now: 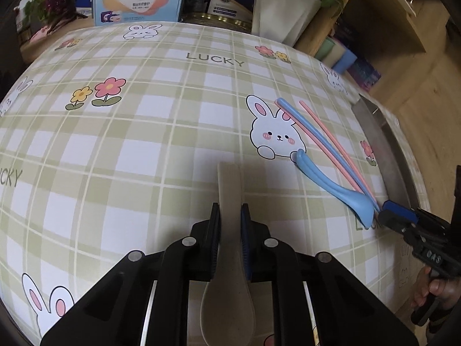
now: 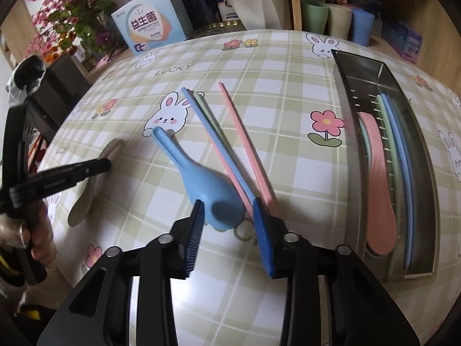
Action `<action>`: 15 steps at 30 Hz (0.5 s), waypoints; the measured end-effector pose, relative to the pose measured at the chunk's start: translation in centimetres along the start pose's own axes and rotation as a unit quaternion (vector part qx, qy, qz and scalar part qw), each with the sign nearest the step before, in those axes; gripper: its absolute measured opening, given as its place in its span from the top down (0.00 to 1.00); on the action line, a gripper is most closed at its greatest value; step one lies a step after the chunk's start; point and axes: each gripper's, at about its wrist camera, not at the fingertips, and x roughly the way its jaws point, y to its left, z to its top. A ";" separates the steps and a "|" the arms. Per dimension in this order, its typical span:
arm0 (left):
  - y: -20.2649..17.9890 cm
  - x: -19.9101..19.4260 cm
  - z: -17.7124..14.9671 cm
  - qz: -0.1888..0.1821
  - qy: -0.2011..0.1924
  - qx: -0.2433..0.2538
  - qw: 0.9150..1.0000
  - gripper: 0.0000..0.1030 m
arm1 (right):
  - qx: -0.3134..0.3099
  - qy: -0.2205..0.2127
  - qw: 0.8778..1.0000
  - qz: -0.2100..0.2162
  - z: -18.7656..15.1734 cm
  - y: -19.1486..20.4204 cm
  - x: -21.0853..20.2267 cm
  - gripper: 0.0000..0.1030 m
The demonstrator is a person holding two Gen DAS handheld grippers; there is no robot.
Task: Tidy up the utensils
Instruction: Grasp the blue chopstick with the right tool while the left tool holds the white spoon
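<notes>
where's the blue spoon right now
In the right wrist view the blue spoon lies on the tablecloth, just left of the chopsticks.

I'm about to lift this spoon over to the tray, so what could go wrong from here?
The left gripper pinches the beige spoon on its narrow handle, so the heavy bowl end may swing or slip. The right gripper sits by the blue spoon and chopsticks; closing could scatter them. The metal tray is already crowded.

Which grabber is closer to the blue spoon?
Right. The right gripper has its fingertips over the blue spoon bowl. The left gripper is farther off, shut on the beige spoon.
</notes>
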 end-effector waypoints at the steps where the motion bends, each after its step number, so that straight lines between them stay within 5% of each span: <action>1: 0.0 0.0 0.0 -0.001 -0.001 0.000 1.000 0.87 | -0.007 0.000 1.000 -0.001 0.5 0.0 0.1 0.77; 15: 0.6 -0.1 -0.4 -0.021 -0.013 -0.008 1.000 0.87 | -0.091 0.032 0.995 -0.007 5.5 1.7 5.0 0.82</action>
